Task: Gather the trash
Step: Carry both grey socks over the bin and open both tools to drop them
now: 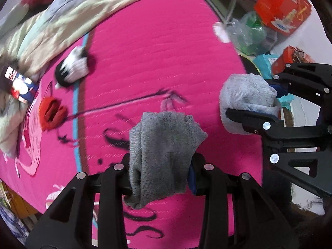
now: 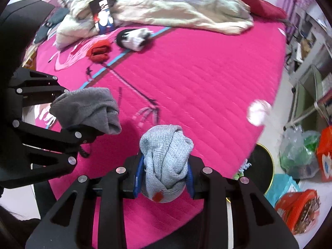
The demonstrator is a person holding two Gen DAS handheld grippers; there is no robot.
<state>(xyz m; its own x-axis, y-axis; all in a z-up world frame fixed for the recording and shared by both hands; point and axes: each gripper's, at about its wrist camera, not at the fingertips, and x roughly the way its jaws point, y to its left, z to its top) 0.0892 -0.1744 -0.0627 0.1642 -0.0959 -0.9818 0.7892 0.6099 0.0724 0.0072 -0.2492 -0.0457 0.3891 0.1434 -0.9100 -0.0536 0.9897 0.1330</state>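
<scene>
My left gripper is shut on a dark grey sock and holds it above the pink bed cover. My right gripper is shut on a light grey-blue sock, also above the cover. Each gripper shows in the other view: the right one with its light sock, the left one with its dark sock. A red sock and a black-and-white sock lie on the cover to the left; they also show in the right wrist view, red and black-and-white.
A crumpled pale blanket lies at the far side of the bed with a printed packet on it. Beside the bed on the floor are a black round bin, a plastic bag, orange boxes and a white fluffy ball.
</scene>
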